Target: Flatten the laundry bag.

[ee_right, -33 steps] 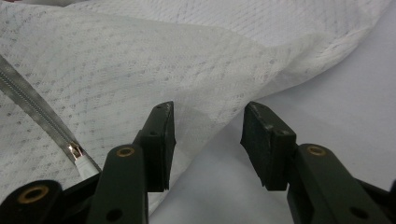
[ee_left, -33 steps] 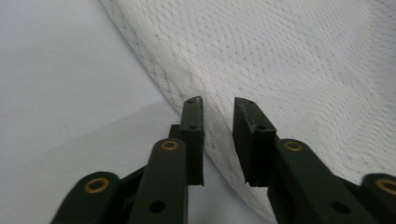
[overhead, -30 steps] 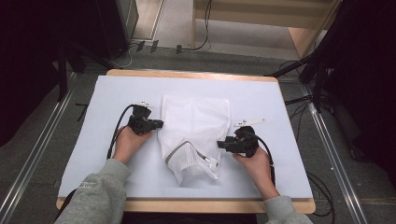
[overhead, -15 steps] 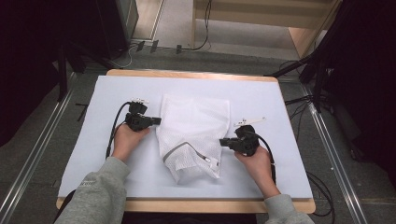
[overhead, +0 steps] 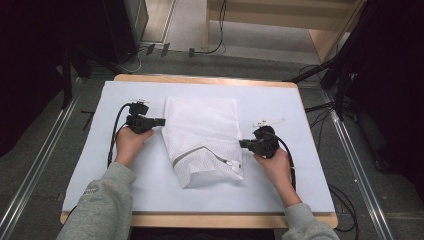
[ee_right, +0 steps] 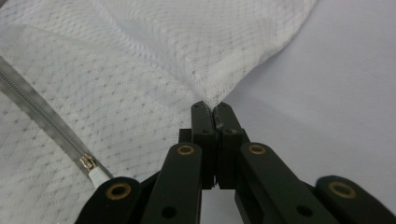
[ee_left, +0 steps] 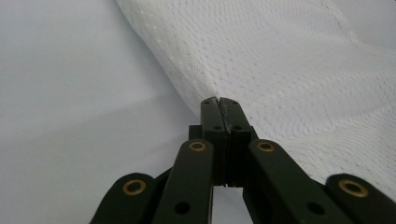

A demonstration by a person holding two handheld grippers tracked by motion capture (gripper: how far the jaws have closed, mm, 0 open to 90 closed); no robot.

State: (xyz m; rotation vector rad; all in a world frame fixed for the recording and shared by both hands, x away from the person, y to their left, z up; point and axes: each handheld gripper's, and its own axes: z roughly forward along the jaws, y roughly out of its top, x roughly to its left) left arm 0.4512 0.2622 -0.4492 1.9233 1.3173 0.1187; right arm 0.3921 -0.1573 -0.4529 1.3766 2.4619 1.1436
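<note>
A white mesh laundry bag (overhead: 202,135) lies on the table's white cover, its grey zipper (overhead: 205,157) running across the near folded end. My left gripper (overhead: 163,121) is shut on the bag's left edge; in the left gripper view the jaws (ee_left: 218,100) pinch a peak of the mesh (ee_left: 289,60). At the bag's right edge my right gripper (overhead: 241,144) is also shut, and its own view shows the tips (ee_right: 212,106) nipping the mesh (ee_right: 140,70). The zipper pull (ee_right: 88,163) lies just left of those jaws.
The white cover (overhead: 300,110) spans the wooden table (overhead: 200,219). A small white piece (overhead: 270,121) lies just beyond the right gripper. Cables trail from both grippers, and metal rails (overhead: 35,170) run beside the table.
My left hand has drawn the bag's left edge outward and a little away from me. The right gripper has come onto the right edge, and the bag lies flatter and wider between them.
</note>
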